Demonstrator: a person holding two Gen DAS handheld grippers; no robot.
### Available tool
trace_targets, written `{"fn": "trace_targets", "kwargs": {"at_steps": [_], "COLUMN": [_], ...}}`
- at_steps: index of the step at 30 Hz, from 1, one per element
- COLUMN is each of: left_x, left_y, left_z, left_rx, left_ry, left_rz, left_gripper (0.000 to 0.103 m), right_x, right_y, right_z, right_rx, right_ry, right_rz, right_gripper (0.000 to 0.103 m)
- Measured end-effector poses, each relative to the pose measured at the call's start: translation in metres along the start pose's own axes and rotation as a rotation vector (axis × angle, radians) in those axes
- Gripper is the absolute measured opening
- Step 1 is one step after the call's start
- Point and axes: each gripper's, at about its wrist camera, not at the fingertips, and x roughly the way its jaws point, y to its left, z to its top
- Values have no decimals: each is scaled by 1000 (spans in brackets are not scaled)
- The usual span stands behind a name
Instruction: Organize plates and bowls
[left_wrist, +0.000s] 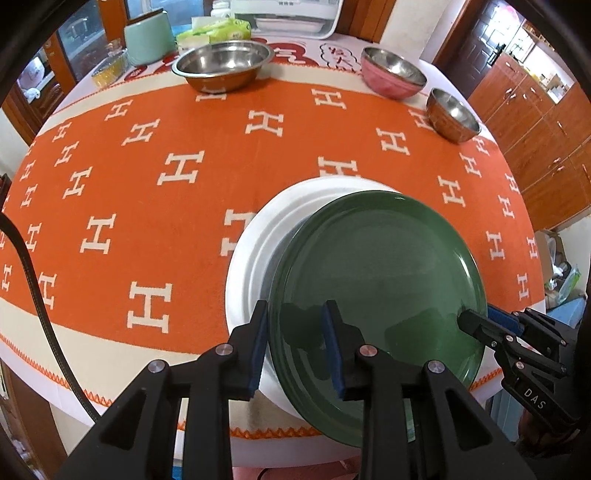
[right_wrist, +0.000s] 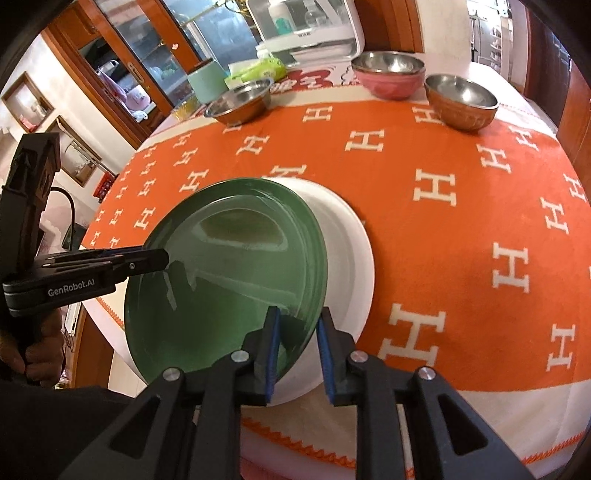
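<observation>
1. Round table with an orange cloth (left_wrist: 147, 206), white H pattern all over it.
2. Green plate (left_wrist: 376, 295) sits over a white plate (left_wrist: 255, 254) at the table's near edge; its near rim overhangs that edge.
3. Green plate is offset on the white one, so the white rim shows on one side only; can't tell if it lies flat or is tilted up.
4. Left gripper (left_wrist: 295, 343) straddles the green plate's near-left rim, one finger under and outside, the other over the face.
5. Its jaws stand a little apart around the rim; no firm pinch visible.
6. Right gripper (right_wrist: 297, 347) straddles the opposite rim, pointing steeply down.
7. Its jaws are also slightly apart, plate edge between the blue pads (right_wrist: 272, 347), gap showing on the outer side.
8. A hand (right_wrist: 35, 360) holds the left gripper's handle.
9. Far edge of the table: steel bowl (left_wrist: 223, 64), pink bowl (left_wrist: 391, 74), copper bowl (left_wrist: 452, 116), all upright and apart from each other.
10. The pink bowl has a steel one nested in it.
11. Mint canister (left_wrist: 147, 37) and green packet (left_wrist: 218, 31) at the far-left edge, behind the steel bowl.
</observation>
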Motion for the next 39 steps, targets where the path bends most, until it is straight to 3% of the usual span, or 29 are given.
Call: {"fn": "trace_targets", "kwargs": {"at_steps": [15, 20, 30, 37, 39], "left_x": [24, 25, 13, -2, -8], "left_y": [0, -3, -12, -10, -10], "left_z": [17, 20, 20, 20, 20], "left_rx": [58, 79, 66, -7, -29], "left_ry": [57, 62, 9, -34, -58], "left_rz": [-11, -22, -10, 7, 17], "left_gripper": [29, 33, 36, 50, 51], "right_x": [19, 18, 15, 7, 2], "right_y": [5, 9, 5, 3, 3], "right_z": [7, 8, 10, 13, 16], "right_rx": [16, -15, -77, -159, -188], "right_ry": [54, 54, 64, 42, 21], "right_rz": [-39, -39, 5, 34, 45], "right_gripper": [32, 43, 44, 45, 51]}}
